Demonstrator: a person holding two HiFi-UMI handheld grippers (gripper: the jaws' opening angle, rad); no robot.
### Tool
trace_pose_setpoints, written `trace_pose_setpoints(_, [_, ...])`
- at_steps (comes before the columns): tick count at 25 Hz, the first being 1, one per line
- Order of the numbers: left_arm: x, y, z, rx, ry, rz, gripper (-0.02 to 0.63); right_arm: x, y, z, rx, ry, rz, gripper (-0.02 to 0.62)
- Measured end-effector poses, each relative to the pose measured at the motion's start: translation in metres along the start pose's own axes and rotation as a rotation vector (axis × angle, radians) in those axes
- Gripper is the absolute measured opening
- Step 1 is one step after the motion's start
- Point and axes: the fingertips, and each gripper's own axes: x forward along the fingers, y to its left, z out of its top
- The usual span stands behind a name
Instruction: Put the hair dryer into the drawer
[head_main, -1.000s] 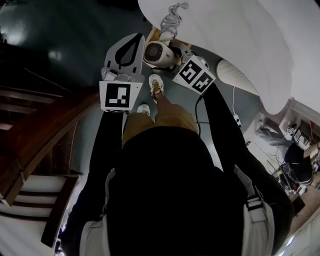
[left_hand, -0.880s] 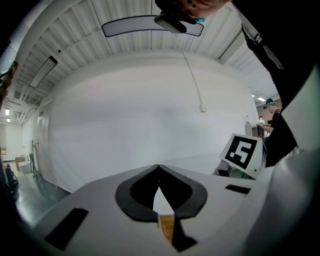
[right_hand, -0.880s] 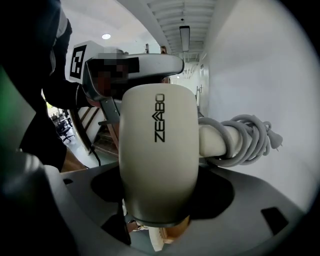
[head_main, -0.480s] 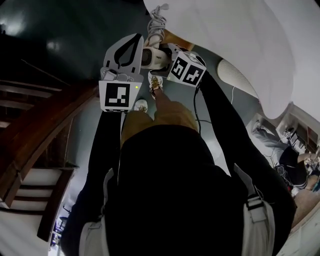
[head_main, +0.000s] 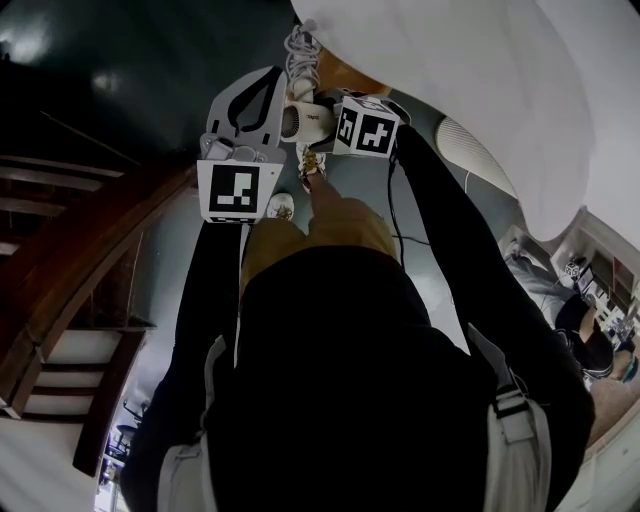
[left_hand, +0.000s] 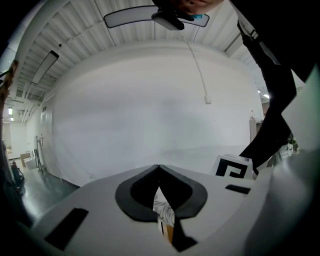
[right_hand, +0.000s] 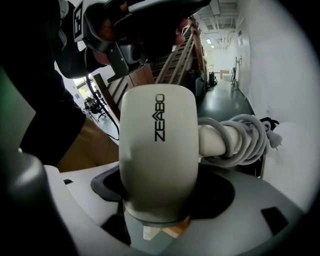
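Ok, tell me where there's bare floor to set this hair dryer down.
Bare: the dark floor between the wooden stairs and the left gripper. Crowded: below the hair dryer in the right gripper, where the shoes stand, and rightwards, where cables run.

Black sleeves (head_main: 215, 290) (tan shorts (head_main: 335, 228))

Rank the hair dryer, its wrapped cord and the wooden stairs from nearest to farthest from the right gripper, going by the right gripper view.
1. The hair dryer, clamped between the right gripper fingers, centre.
2. The cord, coiled round the handle, to the right.
3. The wooden stairs, far behind, at the top.
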Motion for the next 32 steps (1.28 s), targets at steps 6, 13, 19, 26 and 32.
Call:
trace_pose_setpoints(6, [0.001, 0.003, -0.003, 0.004, 0.016, 0.010, 0.012, 0.006, 0.002, -0.014, -0.025, 0.066, 0.100, 0.351])
trace_pose_setpoints(13, [0.000, 0.006, -0.007, 0.008, 0.032, 0.024, 0.012, 0.000, 0.010, -0.017, -0.062, 0.073, 0.205, 0.351])
trace_pose_setpoints(19, [0.003, 0.006, -0.006, 0.010, 0.034, 0.029, 0.012, 0.005, 0.015, -0.028, -0.037, 0.105, 0.246, 0.351])
trace_pose_setpoints(26, [0.003, 0.006, -0.009, 0.010, 0.043, 0.037, 0.012, 0.014, -0.015, -0.050, 0.088, 0.102, 0.141, 0.351])
trace_pose_setpoints(32, [0.005, 0.007, -0.013, 0.009, 0.056, 0.039, 0.012, 0.022, -0.040, -0.064, 0.210, 0.074, 0.022, 0.353])
